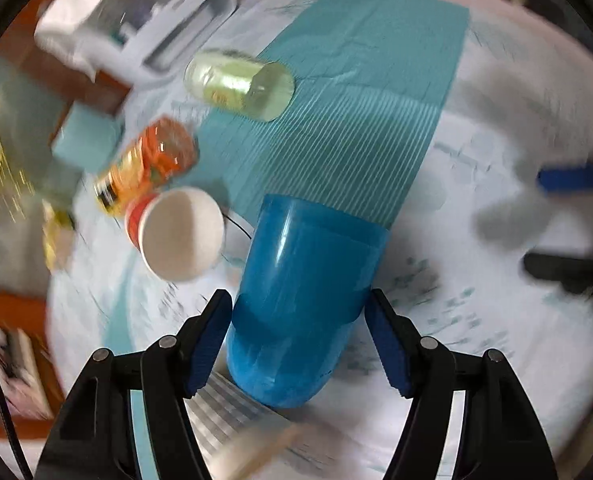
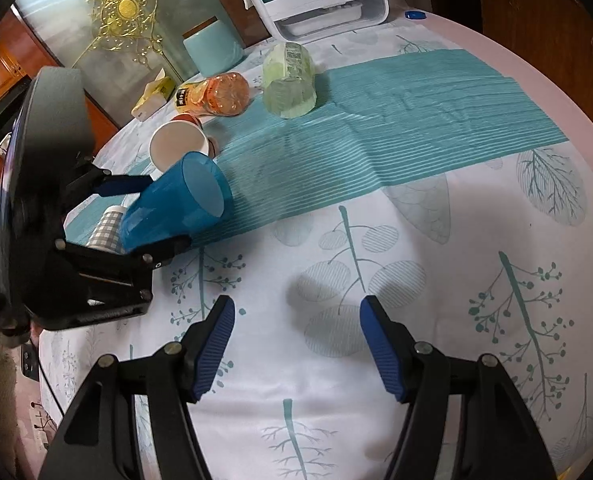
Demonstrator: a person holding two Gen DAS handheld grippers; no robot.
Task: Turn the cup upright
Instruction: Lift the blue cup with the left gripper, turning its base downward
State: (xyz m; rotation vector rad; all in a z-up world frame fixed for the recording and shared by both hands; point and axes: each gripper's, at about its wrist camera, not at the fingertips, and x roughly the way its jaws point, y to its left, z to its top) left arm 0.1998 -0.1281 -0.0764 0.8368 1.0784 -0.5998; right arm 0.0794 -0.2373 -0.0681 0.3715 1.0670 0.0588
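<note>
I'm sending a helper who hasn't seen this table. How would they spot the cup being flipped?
On the teal striped cloth runner, go to its near-left end. The translucent blue plastic cup lies tilted there between the left gripper fingers. The neighbouring paper cup is white inside with a red band.

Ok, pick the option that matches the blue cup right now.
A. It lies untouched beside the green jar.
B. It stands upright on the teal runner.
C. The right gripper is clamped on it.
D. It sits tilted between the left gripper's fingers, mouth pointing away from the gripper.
D: the blue cup sits tilted between the fingers of the left gripper, its open mouth facing away, while the right gripper is open and holds nothing.
</note>
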